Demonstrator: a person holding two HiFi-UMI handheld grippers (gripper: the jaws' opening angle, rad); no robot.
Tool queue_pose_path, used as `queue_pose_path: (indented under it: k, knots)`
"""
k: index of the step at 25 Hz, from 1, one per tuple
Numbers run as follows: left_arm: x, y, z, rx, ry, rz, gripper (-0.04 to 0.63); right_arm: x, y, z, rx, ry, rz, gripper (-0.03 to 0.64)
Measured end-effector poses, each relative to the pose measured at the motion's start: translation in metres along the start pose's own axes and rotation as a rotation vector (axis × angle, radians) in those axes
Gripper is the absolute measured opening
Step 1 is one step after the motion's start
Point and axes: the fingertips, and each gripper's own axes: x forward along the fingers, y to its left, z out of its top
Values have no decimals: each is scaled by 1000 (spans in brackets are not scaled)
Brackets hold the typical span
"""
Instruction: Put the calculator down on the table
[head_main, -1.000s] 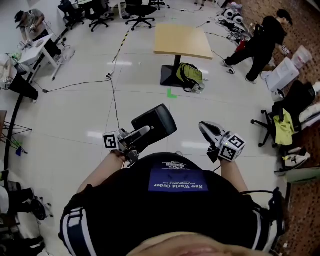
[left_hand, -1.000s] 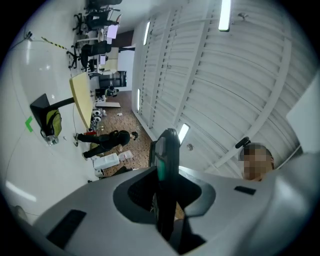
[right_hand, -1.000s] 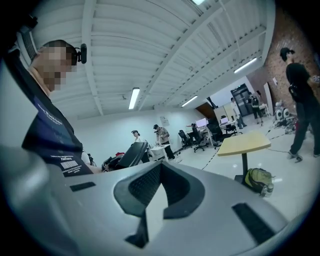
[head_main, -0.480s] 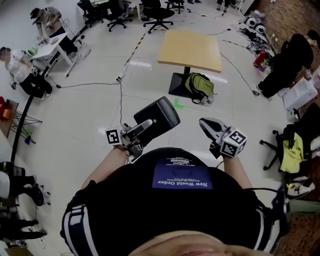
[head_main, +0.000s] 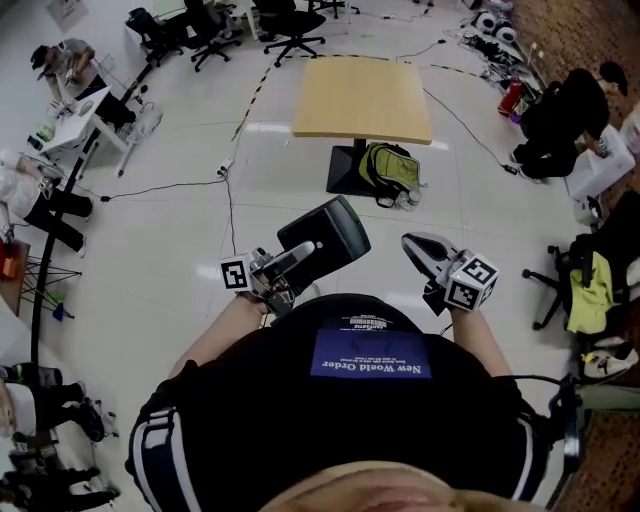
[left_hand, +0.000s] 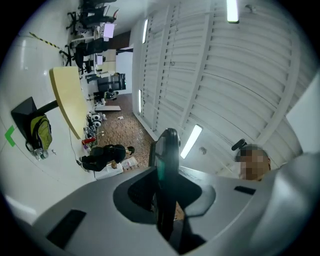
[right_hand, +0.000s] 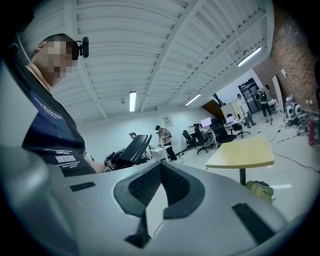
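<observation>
A dark flat calculator (head_main: 325, 238) is held in front of my body, above the floor, with my left gripper (head_main: 300, 255) shut on its near end. In the left gripper view the calculator (left_hand: 166, 165) stands edge-on between the jaws of the left gripper (left_hand: 167, 205). My right gripper (head_main: 418, 247) is held beside it at the right, shut and holding nothing; the right gripper (right_hand: 149, 200) shows no object between its pads. The wooden table (head_main: 365, 85) stands farther ahead on the white floor, its top bare, well apart from both grippers.
A green backpack (head_main: 385, 165) leans at the table's black base. A cable (head_main: 228, 200) runs over the floor on the left. Office chairs (head_main: 280, 15) stand beyond the table. People sit at desks (head_main: 70, 95) far left, and one person crouches (head_main: 560, 105) at the right.
The person has walked over the floor, so the table and backpack have shifted in view. Both grippers keep their place before the body. The left gripper still holds the calculator.
</observation>
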Motion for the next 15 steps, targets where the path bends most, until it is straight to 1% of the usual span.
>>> queue_pose_path:
  k: [3, 6, 11, 13, 15]
  knots:
    - [2, 22, 37, -16, 32, -40, 83, 27, -17, 14, -28, 6, -42, -12]
    - [-1, 37, 92, -33, 63, -81, 83, 69, -35, 37, -47, -10, -96, -12]
    - [-5, 60, 169, -42, 111, -107, 83, 126, -66, 60, -42, -16, -148, -12]
    - [-11, 74, 193, -25, 132, -104, 83, 145, -78, 66, -28, -33, -173, -12]
    - [-21, 88, 214, -4, 149, -95, 83, 167, -84, 70, -27, -30, -176, -12]
